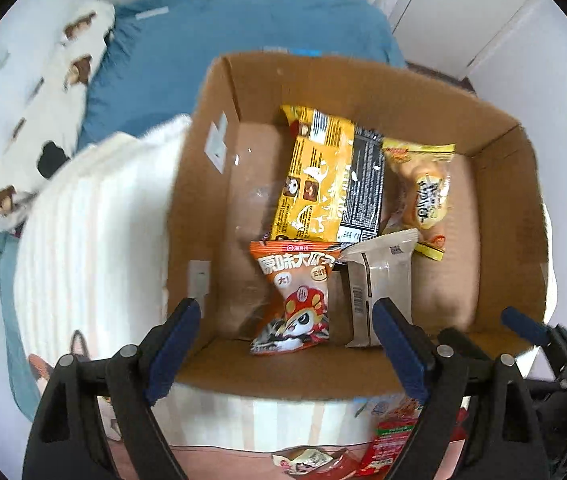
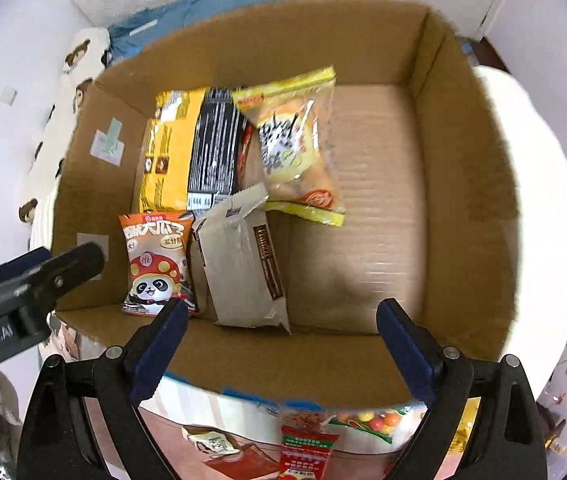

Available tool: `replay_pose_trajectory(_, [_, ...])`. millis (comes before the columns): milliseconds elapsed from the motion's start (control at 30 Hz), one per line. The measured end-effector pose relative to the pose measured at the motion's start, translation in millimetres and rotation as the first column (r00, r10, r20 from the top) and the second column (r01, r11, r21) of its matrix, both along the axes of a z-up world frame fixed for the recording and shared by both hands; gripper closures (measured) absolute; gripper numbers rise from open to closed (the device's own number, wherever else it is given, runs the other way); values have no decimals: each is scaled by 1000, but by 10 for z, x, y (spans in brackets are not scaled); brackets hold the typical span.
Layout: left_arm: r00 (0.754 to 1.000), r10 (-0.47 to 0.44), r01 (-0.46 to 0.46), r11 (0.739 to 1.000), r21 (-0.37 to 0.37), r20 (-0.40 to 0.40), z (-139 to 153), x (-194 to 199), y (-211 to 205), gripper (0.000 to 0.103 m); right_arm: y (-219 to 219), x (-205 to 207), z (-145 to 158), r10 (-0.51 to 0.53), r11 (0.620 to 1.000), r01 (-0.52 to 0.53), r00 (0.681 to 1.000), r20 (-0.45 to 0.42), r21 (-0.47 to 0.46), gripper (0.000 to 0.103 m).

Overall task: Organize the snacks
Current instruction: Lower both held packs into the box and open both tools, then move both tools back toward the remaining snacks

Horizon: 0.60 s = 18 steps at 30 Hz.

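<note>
An open cardboard box point(image 1: 219, 92) point(image 2: 459, 152) sits on a bed. Inside lie an orange panda snack bag point(image 1: 295, 296) point(image 2: 157, 262), a beige wrapped bar point(image 1: 379, 276) point(image 2: 243, 264), a yellow packet point(image 1: 319, 172) point(image 2: 167, 152), a black packet point(image 1: 365, 184) point(image 2: 217, 144) and a clear yellow-edged bread bag point(image 1: 423, 188) point(image 2: 295, 148). My left gripper point(image 1: 287, 344) is open and empty over the box's near wall; it also shows at the left of the right wrist view point(image 2: 67, 264). My right gripper point(image 2: 283, 344) is open and empty above the near wall; its finger tip shows in the left wrist view point(image 1: 523, 320).
Loose snacks lie on the bedding in front of the box: a red packet point(image 1: 395, 440) point(image 2: 307, 452), a candy bag point(image 2: 371, 424) and a small pale packet point(image 1: 307, 460) point(image 2: 211, 444). A white striped blanket point(image 1: 91, 232), a blue pillow point(image 1: 211, 52) and a patterned pillow point(image 1: 59, 92) lie left.
</note>
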State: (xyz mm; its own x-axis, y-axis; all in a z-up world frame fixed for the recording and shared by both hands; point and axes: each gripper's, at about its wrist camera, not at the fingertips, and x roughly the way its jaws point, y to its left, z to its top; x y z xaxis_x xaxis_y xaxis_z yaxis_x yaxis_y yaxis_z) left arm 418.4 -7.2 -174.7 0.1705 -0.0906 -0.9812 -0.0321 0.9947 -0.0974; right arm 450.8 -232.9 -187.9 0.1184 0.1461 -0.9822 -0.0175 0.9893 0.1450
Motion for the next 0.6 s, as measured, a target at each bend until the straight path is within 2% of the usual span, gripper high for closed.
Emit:
replay_pose_trajectory(200, [995, -11, 10, 1000, 17, 98, 325, -339, 56, 15, -77, -270, 397, -12, 1000, 14, 994, 112, -20, 6])
replay_pose_trajectory(400, [977, 1, -8, 1000, 29, 213, 661, -771, 88, 15, -143, -596, 776, -4, 1000, 8, 980, 198, -21, 6])
replay_pose_trajectory(600, [958, -5, -1, 1000, 21, 286, 961, -1167, 52, 15, -128, -975, 1058, 10, 1000, -10, 966, 257, -2, 6])
